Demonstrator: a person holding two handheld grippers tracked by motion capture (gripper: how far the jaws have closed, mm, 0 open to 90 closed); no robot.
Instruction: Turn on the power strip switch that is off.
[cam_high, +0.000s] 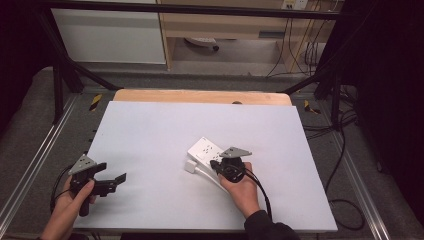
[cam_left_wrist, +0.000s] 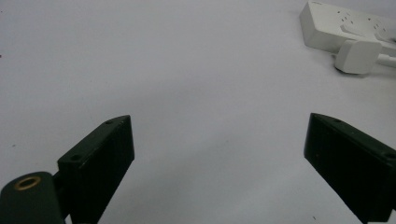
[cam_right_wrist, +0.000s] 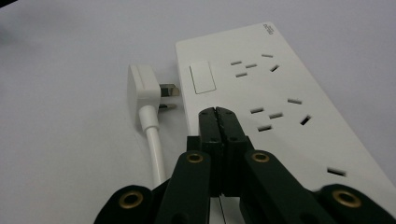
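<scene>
Where the white surface meets the lower centre of the high view, a white power strip lies at a diagonal, with its white plug resting just beside its lower left end and a white cord trailing from the plug toward the lower right. The right gripper, held by the right hand entering from the bottom edge, sits over the strip's near end. In the right gripper view, its two black jaws are pressed together with nothing between them, their tips lying over the strip's face close to the rectangular switch; whether they touch the face cannot be told. The plug lies on its side to the left of the strip, its metal prongs pointing at the strip's side wall, and its cord runs down toward the bottom of the frame. The left gripper, held by the left hand at the lower left of the high view, is well apart from the strip. In the left gripper view its jaws stand wide apart above bare surface, with the strip and plug at the upper right of the frame.
</scene>
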